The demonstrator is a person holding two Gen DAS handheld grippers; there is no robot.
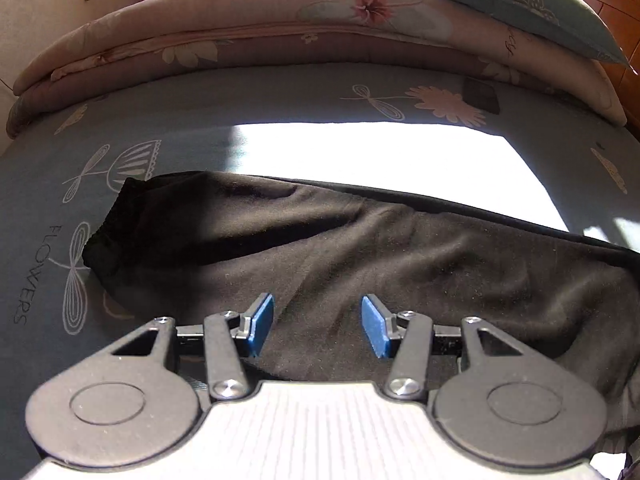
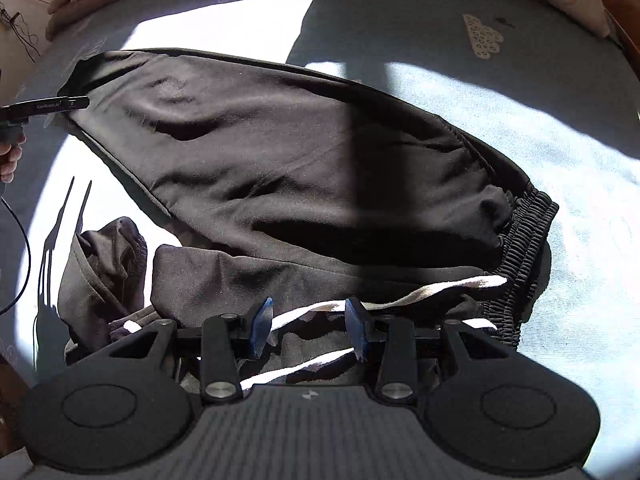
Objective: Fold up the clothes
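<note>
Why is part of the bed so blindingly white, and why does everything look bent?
Left wrist view: direct sunlight blows out a patch of the bed sheet behind the black trousers, erasing its print. Right wrist view: hard sun casts a straight dark shadow band across the trousers. Both views: the fisheye lens bows the bed's edges.

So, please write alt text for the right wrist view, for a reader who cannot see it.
Black trousers lie spread on a blue flowered bed sheet, with the elastic waistband to the right and a white drawstring loose near it. The right gripper is open just above the drawstring. Sunlight makes bright patches on the sheet.
</note>
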